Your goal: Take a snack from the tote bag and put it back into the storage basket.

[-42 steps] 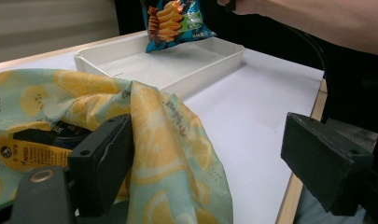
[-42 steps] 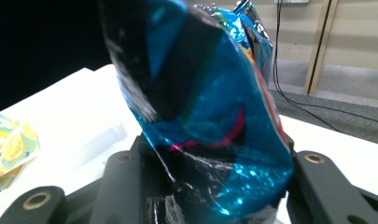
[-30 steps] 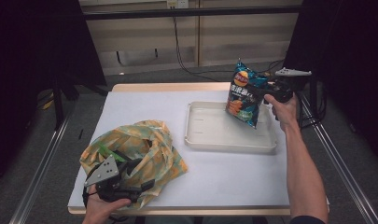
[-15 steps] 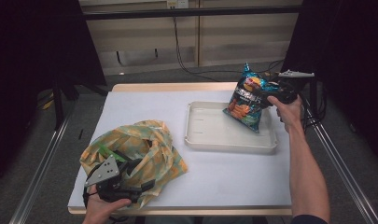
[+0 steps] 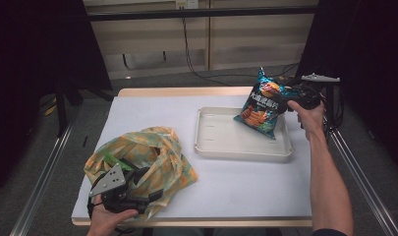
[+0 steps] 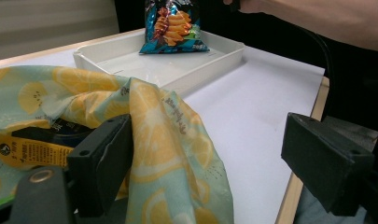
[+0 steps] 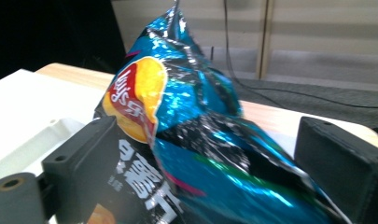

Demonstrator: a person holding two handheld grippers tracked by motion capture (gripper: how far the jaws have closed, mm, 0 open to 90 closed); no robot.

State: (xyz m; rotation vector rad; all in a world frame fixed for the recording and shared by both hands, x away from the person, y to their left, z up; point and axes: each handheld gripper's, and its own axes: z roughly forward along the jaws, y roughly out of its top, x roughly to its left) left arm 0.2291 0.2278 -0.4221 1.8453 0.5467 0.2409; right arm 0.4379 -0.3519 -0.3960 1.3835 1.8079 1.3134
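A blue crisp bag (image 5: 263, 105) leans in the far right corner of the white tray (image 5: 236, 150), its lower end on the tray floor. My right gripper (image 5: 287, 101) is level with the bag's top at the tray's right side. In the right gripper view the bag (image 7: 200, 140) lies between the jaws of the right gripper (image 7: 224, 154), which have just been opening; the right jaw stands apart from the foil. My left gripper (image 5: 147, 196) is open at the front left, its jaws against a lemon-print cloth bag (image 5: 147, 152). The cloth (image 6: 168, 116) drapes beside one jaw of the left gripper (image 6: 224, 163).
A dark packet with a yellow label (image 6: 32, 149) lies inside the cloth bag. The tray (image 6: 200, 70) and crisp bag (image 6: 172, 25) sit beyond it. White table (image 5: 236, 191) with a wooden edge; metal rails run along both sides, cables hang behind.
The crisp bag has come down from above the tray and now rests tilted in it. The right gripper's jaws have spread. The left hand has not moved.
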